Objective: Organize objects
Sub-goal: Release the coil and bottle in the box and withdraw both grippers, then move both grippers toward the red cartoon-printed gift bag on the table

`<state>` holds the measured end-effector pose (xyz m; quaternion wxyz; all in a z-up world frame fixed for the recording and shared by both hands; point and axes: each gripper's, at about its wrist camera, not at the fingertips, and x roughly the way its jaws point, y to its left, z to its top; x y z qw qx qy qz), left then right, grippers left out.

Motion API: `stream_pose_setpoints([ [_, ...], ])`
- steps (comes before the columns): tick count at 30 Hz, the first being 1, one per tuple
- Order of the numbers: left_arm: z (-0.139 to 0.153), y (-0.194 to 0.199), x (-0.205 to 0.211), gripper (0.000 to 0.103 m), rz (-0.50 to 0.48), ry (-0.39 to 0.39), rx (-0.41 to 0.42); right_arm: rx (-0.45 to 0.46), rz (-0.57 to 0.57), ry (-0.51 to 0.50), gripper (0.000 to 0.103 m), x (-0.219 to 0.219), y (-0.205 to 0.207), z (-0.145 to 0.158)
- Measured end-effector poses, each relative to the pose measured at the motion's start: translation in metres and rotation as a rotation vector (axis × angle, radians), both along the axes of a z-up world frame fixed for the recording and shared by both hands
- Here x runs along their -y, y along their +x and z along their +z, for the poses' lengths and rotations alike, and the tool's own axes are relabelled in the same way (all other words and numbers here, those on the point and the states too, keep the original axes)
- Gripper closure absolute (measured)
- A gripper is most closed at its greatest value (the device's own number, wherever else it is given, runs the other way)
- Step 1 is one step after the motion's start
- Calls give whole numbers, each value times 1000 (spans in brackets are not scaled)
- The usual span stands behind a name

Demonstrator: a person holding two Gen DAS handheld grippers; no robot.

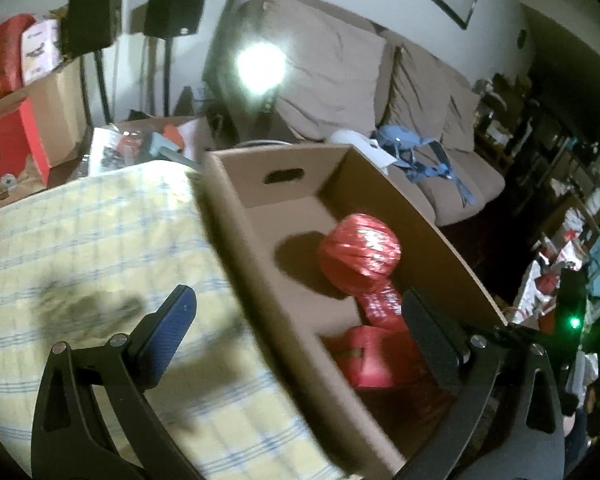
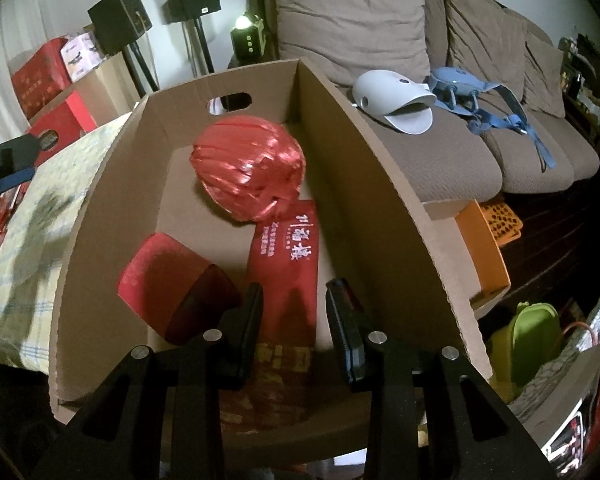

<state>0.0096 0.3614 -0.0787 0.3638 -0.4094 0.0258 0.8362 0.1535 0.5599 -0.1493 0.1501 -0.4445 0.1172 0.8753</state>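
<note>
Leftward, my left gripper (image 1: pixel 300 328) hung wide and empty over the checked cloth (image 1: pixel 100 240). Rightward, my right gripper (image 2: pixel 294 312) narrowly straddled the red packet (image 2: pixel 286 256) inside the cardboard box (image 2: pixel 380 200); lifting carelessly might knock the red ball (image 2: pixel 248 168).

Tablecloth (image 1: pixel 100 240) blurred (red pouch (image 2: pixel 284 280) partly hidden).
</note>
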Motion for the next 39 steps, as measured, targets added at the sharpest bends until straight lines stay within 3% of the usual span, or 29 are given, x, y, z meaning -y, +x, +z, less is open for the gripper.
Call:
stream_pose_setpoints([
  [7,5,-12,59,1,71,-7,-17,-28,9,-7,70,7,-4,5],
  [11,0,-23,89,3,122,9,25,-41,10,10,70,14,-8,9],
  [20,5,-35,142,7,204,37,20,-80,-8,20,68,45,-22,40],
  [31,8,-47,205,25,267,75,33,-154,102,7,61,122,-59,82],
  [37,5,-54,266,43,338,86,63,-167,185,-22,61,173,-85,87],
  [39,5,-55,286,54,367,65,61,-177,221,-31,61,191,-92,89],
])
